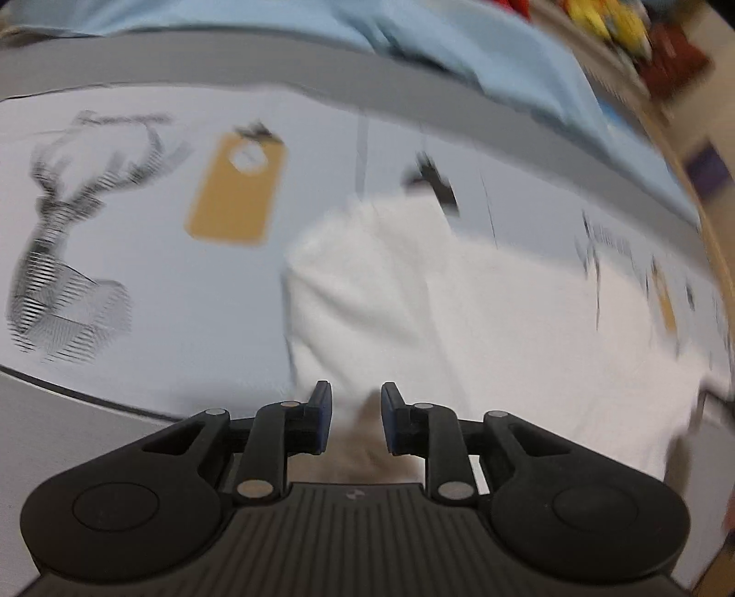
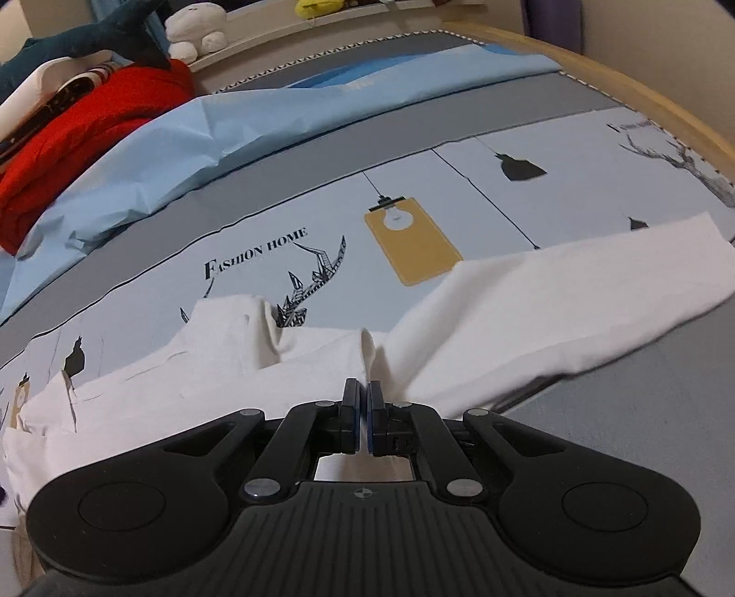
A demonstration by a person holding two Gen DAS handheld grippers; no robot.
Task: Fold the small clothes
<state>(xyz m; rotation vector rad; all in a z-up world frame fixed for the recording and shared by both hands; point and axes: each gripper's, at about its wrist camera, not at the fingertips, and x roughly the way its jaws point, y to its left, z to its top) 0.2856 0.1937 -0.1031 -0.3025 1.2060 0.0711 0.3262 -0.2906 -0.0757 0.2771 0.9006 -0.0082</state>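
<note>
A white garment [image 1: 459, 321] lies spread on a printed bed sheet [image 1: 151, 257]. My left gripper [image 1: 356, 395] points steeply down over the garment's near edge. Its jaws stand apart, with white cloth showing in the gap and the pads not pressing on it. This view is blurred. In the right wrist view the same white garment [image 2: 528, 298] stretches across the sheet [image 2: 257, 239], with a raised fold running up to my right gripper [image 2: 363, 390]. That gripper is shut on the fold, and one part of the cloth trails off to the right.
A crumpled light blue cloth [image 2: 239, 128] lies beyond the grey band of the sheet. A red garment [image 2: 92, 137] and plush toys [image 2: 197, 32] sit at the far left. A wooden bed frame [image 2: 620, 64] curves along the right.
</note>
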